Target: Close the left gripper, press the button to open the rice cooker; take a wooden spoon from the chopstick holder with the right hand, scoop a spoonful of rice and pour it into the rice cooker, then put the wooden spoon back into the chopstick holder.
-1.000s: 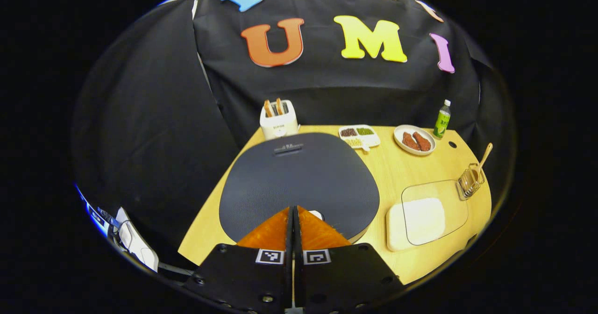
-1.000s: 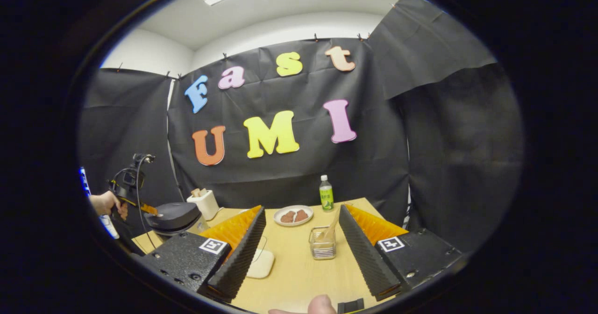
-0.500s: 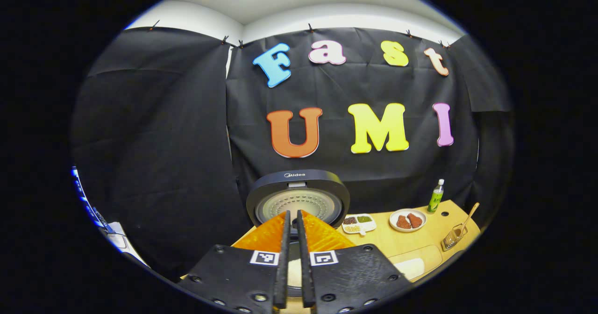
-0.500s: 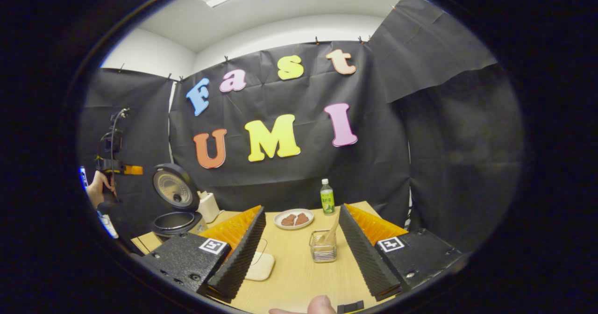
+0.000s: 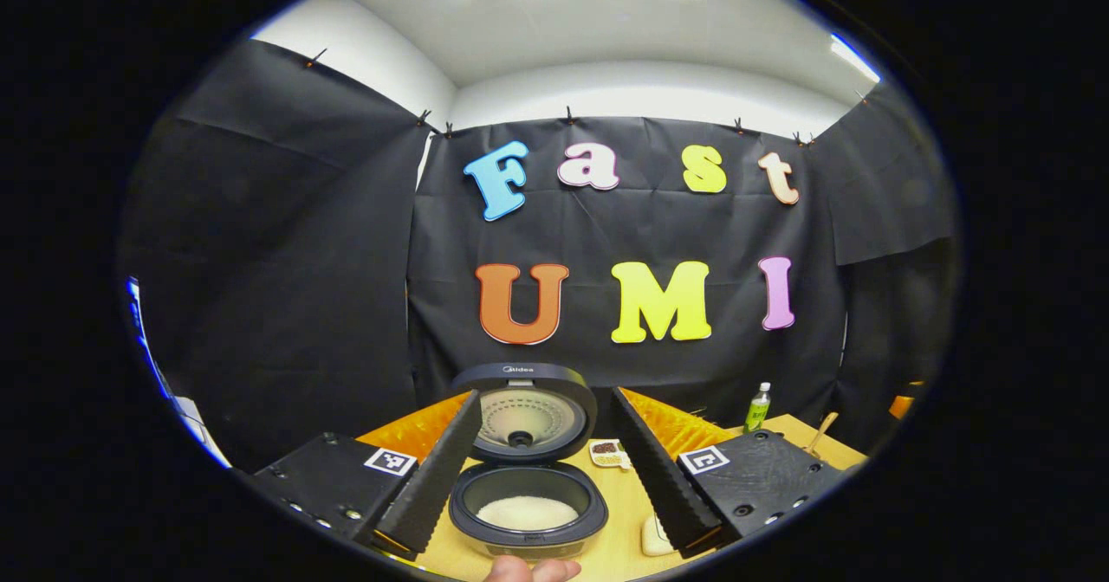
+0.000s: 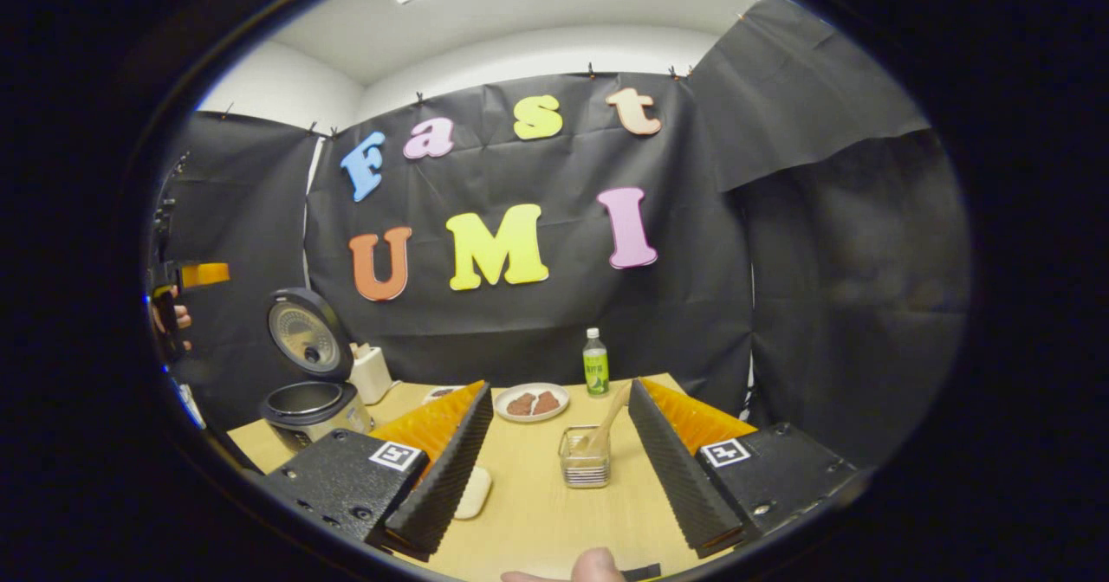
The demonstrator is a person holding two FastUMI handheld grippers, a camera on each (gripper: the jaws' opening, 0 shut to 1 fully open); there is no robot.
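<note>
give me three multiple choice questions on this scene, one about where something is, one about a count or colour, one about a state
1. Where is the wooden spoon?
A. Lying in the rice cooker
B. Standing in the chopstick holder
C. Held in the right gripper

2. What colour is the plastic bottle at the back of the table?
A. Green with a white cap
B. Red with a black cap
C. Blue with a yellow cap

3. What state is the rice cooker in?
A. Lid shut
B. Lid up, white rice in the pot
C. Lid up, pot empty

Answers:
1 B, the spoon's handle leans out of the holder between the right gripper's spread fingers, untouched.
2 A, the right gripper view shows a green bottle with a white cap beside the plate.
3 B, the left gripper view shows the lid raised and a white layer in the pot, framed by the open left gripper.
</note>
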